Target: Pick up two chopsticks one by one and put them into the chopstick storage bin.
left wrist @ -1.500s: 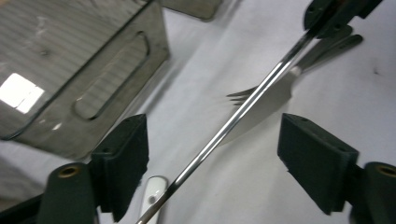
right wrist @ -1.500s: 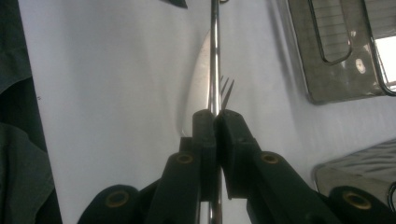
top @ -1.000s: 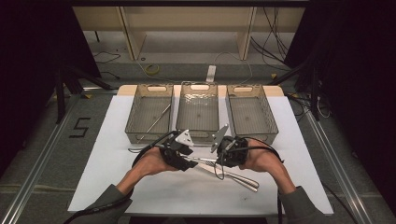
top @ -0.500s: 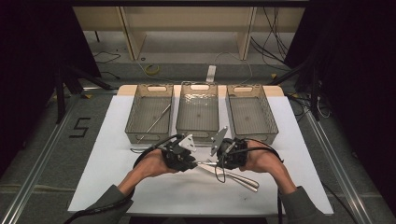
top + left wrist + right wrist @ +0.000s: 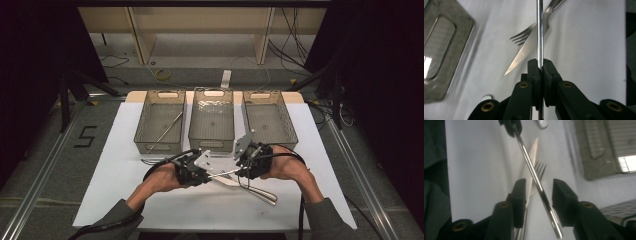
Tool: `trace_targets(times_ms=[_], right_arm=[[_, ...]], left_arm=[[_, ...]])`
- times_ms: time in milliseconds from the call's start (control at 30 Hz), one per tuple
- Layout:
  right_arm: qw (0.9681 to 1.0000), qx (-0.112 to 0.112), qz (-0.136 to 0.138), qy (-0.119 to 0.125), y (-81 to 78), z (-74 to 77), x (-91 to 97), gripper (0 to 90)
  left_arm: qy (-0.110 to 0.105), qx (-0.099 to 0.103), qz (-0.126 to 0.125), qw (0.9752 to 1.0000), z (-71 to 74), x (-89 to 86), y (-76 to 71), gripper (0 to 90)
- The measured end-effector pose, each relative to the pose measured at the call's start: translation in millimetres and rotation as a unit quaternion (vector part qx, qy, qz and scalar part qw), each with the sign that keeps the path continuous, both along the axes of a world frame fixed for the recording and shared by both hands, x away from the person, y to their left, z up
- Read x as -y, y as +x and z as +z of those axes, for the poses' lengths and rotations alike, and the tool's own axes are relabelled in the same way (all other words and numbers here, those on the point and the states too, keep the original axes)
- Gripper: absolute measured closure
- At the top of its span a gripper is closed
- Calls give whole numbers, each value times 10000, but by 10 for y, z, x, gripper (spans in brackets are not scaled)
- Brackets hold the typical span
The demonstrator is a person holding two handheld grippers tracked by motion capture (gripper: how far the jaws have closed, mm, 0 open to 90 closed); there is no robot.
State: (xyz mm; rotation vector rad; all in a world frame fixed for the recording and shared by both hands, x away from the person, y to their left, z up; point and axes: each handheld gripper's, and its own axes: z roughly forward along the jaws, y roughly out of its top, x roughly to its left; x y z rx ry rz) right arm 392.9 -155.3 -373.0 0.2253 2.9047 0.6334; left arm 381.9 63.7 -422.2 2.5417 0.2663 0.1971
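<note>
A thin steel rod [image 5: 539,30] runs level between my two grippers above the white mat [image 5: 125,190]. My left gripper [image 5: 541,67] has just been closing and is shut on one end of the rod. My right gripper [image 5: 539,192] has just been opening; the rod [image 5: 534,180] passes slantwise between its jaws, and neither pad presses on it. In the high view the left gripper [image 5: 200,172] and the right gripper [image 5: 245,165] face each other near the mat's middle. Under the rod a knife [image 5: 532,152] and a fork [image 5: 541,170] lie crossed on the mat.
Three mesh trays stand in a row behind the grippers: left tray [image 5: 145,137] with a thin rod [image 5: 167,131] in it, middle tray [image 5: 212,145], right tray [image 5: 287,135]. The knife and fork handles [image 5: 260,192] lie toward the front right. Dark floor surrounds the table.
Both hands have stayed nearly where they were. The left gripper has edged slightly toward the right one, with the rod still spanning between them.
</note>
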Motion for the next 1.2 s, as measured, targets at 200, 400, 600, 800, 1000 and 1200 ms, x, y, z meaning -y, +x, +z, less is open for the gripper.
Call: trace_targets(times_ms=[200, 400, 600, 800, 1000, 1200], right_arm=[[9962, 129, -582, 642, 23, 99, 68, 427], [9859, 444, -1058, 1217, 57, 116, 152, 397], [9713, 544, -1552, 1720, 50, 88, 260, 362], [9634, 498, -1777, 1945, 19, -17, 296, 349], [9596, 523, -1801, 2097, -39, -102, 264, 339], [9537, 553, -1899, 2267, -85, -159, 273, 328]], left_arm=[[-2, -8, 453, 9990, 41, -84, 62, 854], [-65, 3, 781, 9969, 54, -171, 104, 853], [-172, 40, 1127, 9935, 85, -293, 173, 853], [-353, 85, 1404, 9894, 148, -438, 232, 853], [-523, 111, 1662, 9846, 211, -572, 277, 853], [-667, 113, 1878, 9799, 249, -671, 319, 853]])
